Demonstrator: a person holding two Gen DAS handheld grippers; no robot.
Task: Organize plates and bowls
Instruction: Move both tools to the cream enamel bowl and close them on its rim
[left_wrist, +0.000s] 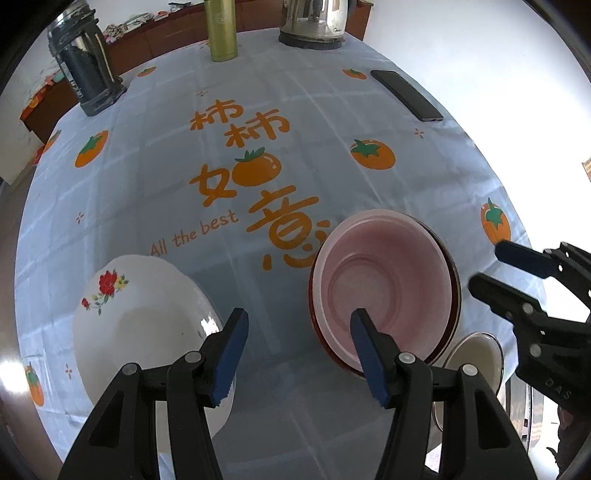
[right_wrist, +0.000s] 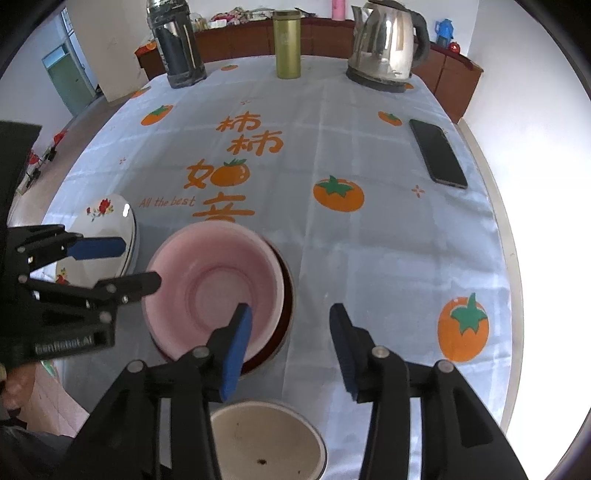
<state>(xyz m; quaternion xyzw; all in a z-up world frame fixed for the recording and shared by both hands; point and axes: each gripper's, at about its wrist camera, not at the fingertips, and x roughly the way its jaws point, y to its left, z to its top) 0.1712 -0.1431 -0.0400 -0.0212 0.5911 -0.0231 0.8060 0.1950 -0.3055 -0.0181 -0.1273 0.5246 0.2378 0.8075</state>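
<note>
Both jaws stand released with nothing between them: the left gripper (left_wrist: 299, 328) hangs over the gap between the white flowered plate (left_wrist: 147, 325) and the pink bowl (left_wrist: 384, 291), and the right gripper (right_wrist: 291, 332) sits just right of that bowl. Nearest, at the surface edge, lies a cream bowl (right_wrist: 266, 443). Pink bowl rests nested in a dark red dish (right_wrist: 286, 317). Farther off lie a phone (right_wrist: 437, 153), then a green canister (right_wrist: 287, 44), a steel kettle (right_wrist: 384, 44) and a dark flask (right_wrist: 177, 48).
</note>
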